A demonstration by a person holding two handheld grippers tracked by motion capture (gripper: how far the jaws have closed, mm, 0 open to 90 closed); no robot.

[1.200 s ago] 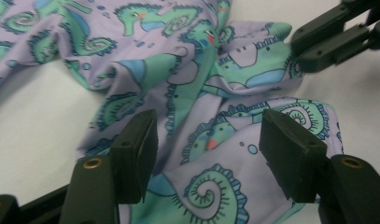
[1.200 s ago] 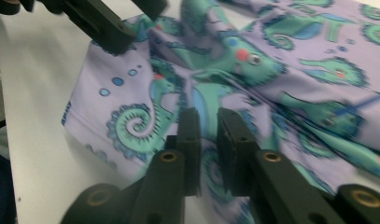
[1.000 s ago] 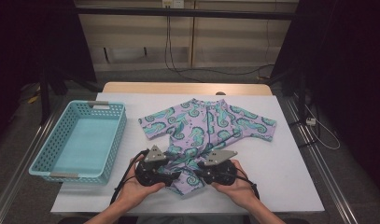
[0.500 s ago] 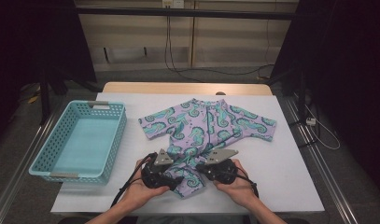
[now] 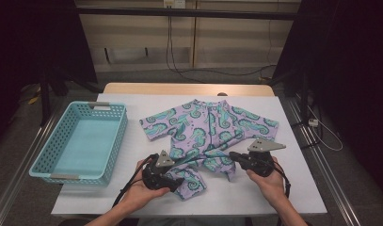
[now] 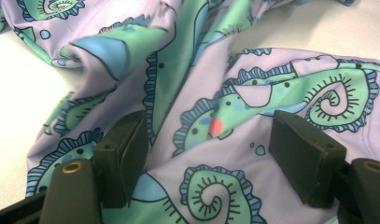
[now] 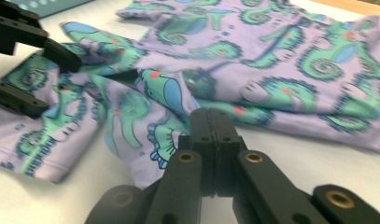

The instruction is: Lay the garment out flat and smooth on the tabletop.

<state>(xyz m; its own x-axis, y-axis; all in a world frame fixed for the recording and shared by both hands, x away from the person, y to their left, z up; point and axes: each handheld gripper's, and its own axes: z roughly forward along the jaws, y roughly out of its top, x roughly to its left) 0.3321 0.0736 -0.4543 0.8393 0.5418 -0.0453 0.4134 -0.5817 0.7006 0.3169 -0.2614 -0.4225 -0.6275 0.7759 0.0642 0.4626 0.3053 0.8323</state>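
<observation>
A lilac baby romper (image 5: 210,129) printed with teal seahorses lies face up in the middle of the white table (image 5: 292,188). Its legs are bunched at the near edge. My left gripper (image 5: 177,181) rests over the left leg (image 6: 234,112) with its jaws (image 6: 208,154) wide apart; cloth lies between them, unpressed. My right gripper (image 5: 232,155) points left at the other leg, and its jaws (image 7: 214,116) are shut together on a pinch of that cloth, which is drawn out toward it. The left gripper (image 7: 57,81) also appears open in the right gripper view.
A turquoise perforated basket (image 5: 118,136) stands on the table's left side with nothing in it. Bare white table lies right of the romper and along the near edge. Beyond the table are a wooden strip (image 5: 189,88), cables and dark curtains.
My right gripper has shifted to the right, dragging one romper leg out with it. The left gripper has stayed over the other leg, dropping slightly toward the near edge.
</observation>
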